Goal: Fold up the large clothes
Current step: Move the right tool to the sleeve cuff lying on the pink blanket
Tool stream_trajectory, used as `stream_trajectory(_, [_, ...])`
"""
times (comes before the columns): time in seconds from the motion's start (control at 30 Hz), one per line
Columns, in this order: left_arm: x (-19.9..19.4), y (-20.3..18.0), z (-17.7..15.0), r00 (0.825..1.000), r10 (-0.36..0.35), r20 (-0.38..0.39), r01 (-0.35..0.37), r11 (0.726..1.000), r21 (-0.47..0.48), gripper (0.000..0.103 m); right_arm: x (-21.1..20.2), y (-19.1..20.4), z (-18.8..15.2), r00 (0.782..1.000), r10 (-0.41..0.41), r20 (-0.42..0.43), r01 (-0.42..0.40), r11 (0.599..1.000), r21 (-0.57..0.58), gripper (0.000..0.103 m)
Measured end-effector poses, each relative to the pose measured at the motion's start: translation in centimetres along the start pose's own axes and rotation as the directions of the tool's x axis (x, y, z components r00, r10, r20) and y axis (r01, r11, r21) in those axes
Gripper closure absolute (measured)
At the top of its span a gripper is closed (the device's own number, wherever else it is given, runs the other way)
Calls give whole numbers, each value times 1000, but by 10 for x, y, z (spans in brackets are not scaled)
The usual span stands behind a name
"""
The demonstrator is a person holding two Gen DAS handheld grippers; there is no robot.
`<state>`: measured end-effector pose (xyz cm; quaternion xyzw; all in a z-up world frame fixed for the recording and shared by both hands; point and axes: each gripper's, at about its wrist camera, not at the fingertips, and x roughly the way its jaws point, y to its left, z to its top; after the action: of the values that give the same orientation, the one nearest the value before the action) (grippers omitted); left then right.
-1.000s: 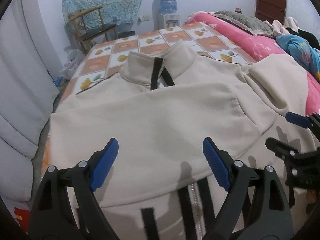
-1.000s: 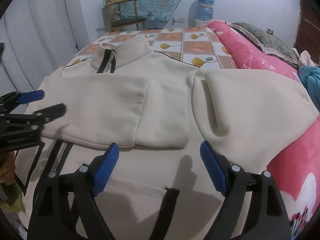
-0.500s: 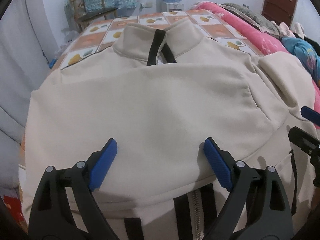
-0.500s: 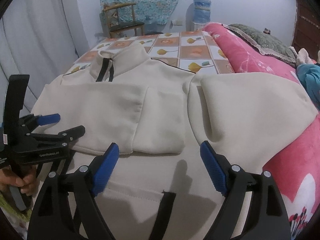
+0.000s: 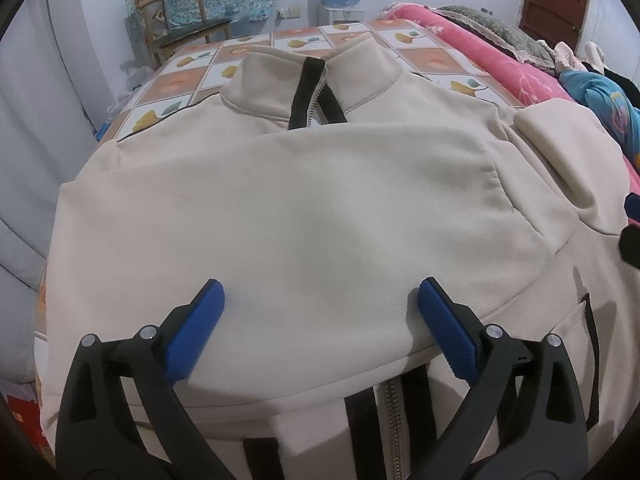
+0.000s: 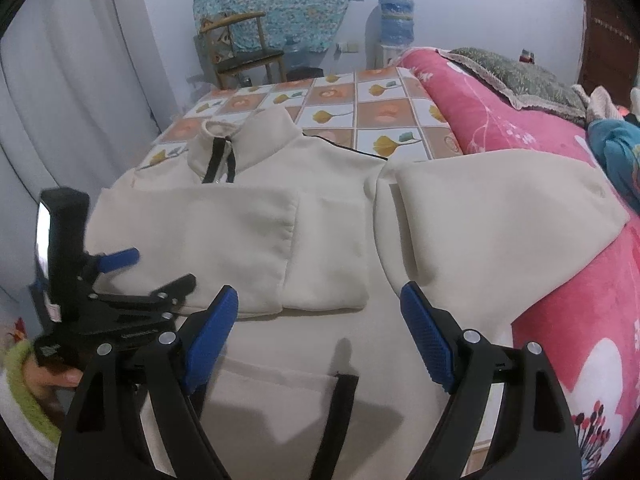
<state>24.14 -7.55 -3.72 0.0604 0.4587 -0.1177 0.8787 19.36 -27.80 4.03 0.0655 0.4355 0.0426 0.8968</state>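
Observation:
A large cream zip-up sweatshirt (image 5: pixel 320 208) with black zipper trim lies front-up on the bed, collar (image 5: pixel 316 76) at the far end. Its left sleeve (image 6: pixel 224 240) is folded across the chest; the other sleeve (image 6: pixel 500 216) lies spread toward the pink blanket. My left gripper (image 5: pixel 320 312) is open and empty, low over the folded sleeve near the hem; it also shows in the right wrist view (image 6: pixel 160 272). My right gripper (image 6: pixel 318 312) is open and empty above the lower front near the cuff (image 6: pixel 328 256). Its tip shows at the left wrist view's right edge (image 5: pixel 632 220).
A tiled-pattern sheet (image 6: pixel 360 100) covers the bed. A pink blanket (image 6: pixel 560 312) lies along the right with clothes (image 5: pixel 600 96) piled on it. A wooden chair (image 6: pixel 240 52), a water dispenser (image 6: pixel 394 24) and a grey curtain (image 6: pixel 80 100) stand beyond and to the left.
My left gripper has moved forward and to the left over the sweatshirt, lower over the folded sleeve. My right gripper has barely moved. Both stay open.

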Motion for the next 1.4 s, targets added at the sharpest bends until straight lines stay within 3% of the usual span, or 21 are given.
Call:
stream_trajectory(0.17, [0, 0, 1, 1000, -2, -9, 2, 1000, -1, 8, -14, -24, 3, 999, 38, -2, -38, 998, 45, 22])
stream_trajectory(0.4, [1, -2, 3, 1000, 6, -28, -6, 1000, -7, 8, -43, -116, 3, 994, -102, -33, 107, 978, 180, 22])
stream_trajectory(0.5, [2, -2, 4, 999, 6, -40, -6, 1000, -9, 8, -50, -158, 7, 994, -107, -19, 108, 960, 257, 22])
stream_trajectory(0.63, [2, -2, 5, 999, 5, -47, -5, 1000, -8, 8, -48, -236, 16, 995, -99, -3, 89, 880, 466, 22])
stream_trajectory(0.7, [2, -2, 5, 999, 4, -51, -5, 1000, -6, 8, -41, -276, 21, 996, -88, 9, 67, 816, 575, 22])
stream_trajectory(0.9, [2, -1, 5, 998, 4, -57, -4, 1000, -5, 8, -13, -354, 36, 992, -126, -4, 90, 685, 723, 24])
stream_trajectory(1.0, [2, -2, 5, 999, 5, -54, -5, 1000, -6, 8, 0, -377, 43, 986, -166, -28, 131, 652, 747, 26])
stream_trajectory(1.27, [2, -1, 4, 998, 7, -56, -8, 1000, -10, 8, 22, -431, 37, 990, -142, -20, 92, 524, 847, 40])
stream_trajectory(1.33, [2, -1, 4, 998, 9, -59, -9, 1000, -12, 8, 24, -437, 37, 990, -143, -10, 82, 511, 855, 43])
stream_trajectory(1.4, [2, -1, 5, 998, 10, -61, -10, 1000, -12, 8, 26, -440, 40, 987, -159, -15, 97, 523, 847, 48])
